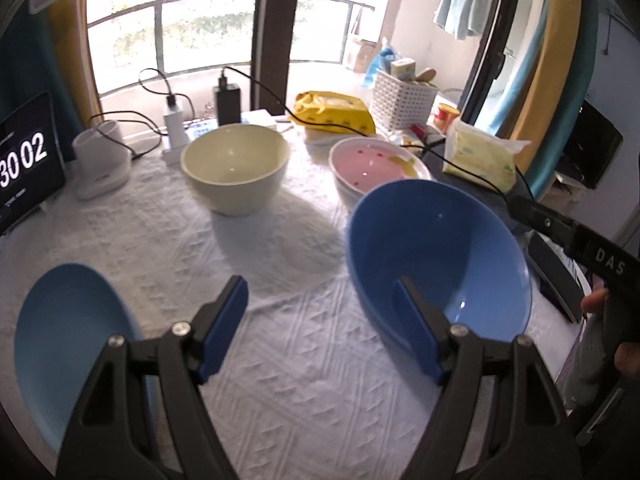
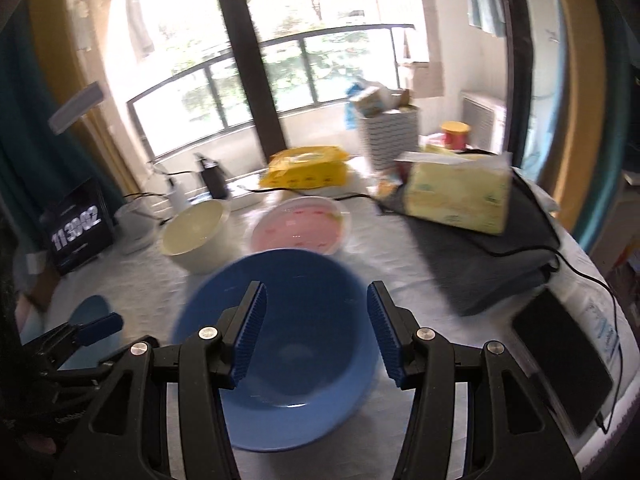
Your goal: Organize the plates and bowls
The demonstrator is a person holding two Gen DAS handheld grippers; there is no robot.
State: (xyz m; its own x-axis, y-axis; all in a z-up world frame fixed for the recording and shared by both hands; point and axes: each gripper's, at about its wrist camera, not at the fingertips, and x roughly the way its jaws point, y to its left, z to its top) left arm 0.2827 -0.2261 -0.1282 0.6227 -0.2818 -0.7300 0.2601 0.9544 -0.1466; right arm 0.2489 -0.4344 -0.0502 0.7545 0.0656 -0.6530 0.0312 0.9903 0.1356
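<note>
Bare tablecloth (image 1: 256, 280) lies open between blue bowl (image 1: 440, 256), cream bowl (image 1: 236, 168) and light-blue plate (image 1: 68, 344).

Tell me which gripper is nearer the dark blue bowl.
Right. The right gripper hangs directly over the dark blue bowl, jaws apart, not touching it. The left gripper sits beside it over bare tablecloth, bowl just off its right finger, jaws open and empty.

The clock screen (image 1: 24, 160) shows large white digits "30 02" in the left wrist view; in the right wrist view the same screen (image 2: 78, 227) blurs to roughly "11 30 02". White letters "DAS" mark the right hand-held gripper (image 1: 608, 262).
</note>
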